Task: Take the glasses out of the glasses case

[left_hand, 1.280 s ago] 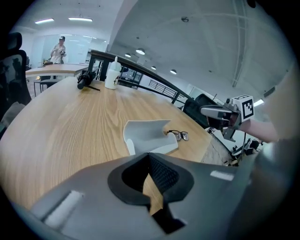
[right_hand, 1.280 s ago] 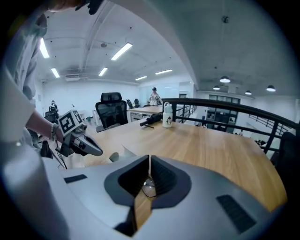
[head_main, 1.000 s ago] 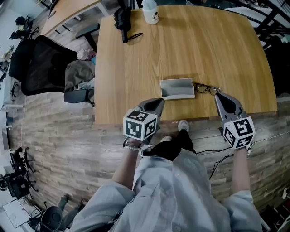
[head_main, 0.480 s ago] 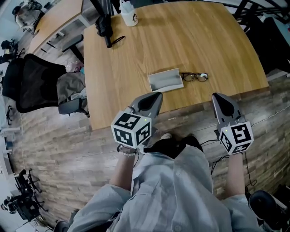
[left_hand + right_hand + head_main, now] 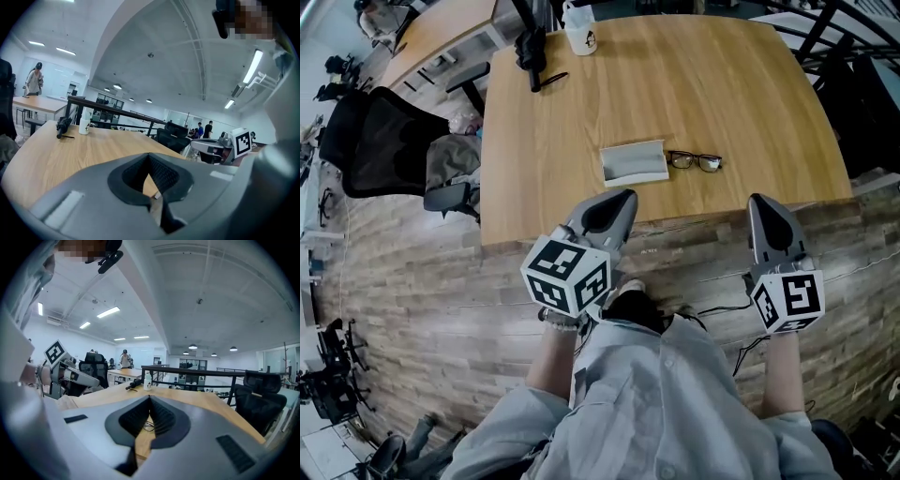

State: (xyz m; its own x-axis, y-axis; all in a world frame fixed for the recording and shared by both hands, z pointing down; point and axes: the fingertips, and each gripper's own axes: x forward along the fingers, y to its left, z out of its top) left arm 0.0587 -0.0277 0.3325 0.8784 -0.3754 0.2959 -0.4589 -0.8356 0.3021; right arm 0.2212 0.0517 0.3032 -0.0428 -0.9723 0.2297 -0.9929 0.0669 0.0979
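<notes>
Head view shows the glasses [image 5: 695, 161] lying on the wooden table [image 5: 731, 84], out of the grey glasses case [image 5: 634, 162] and just beside its right end. The left gripper [image 5: 617, 199] and right gripper [image 5: 762, 202] hang off the table's near edge, both with jaws pressed together on nothing. In the right gripper view only part of the glasses [image 5: 148, 426] shows behind the jaws. The left gripper's own body hides the case almost wholly.
</notes>
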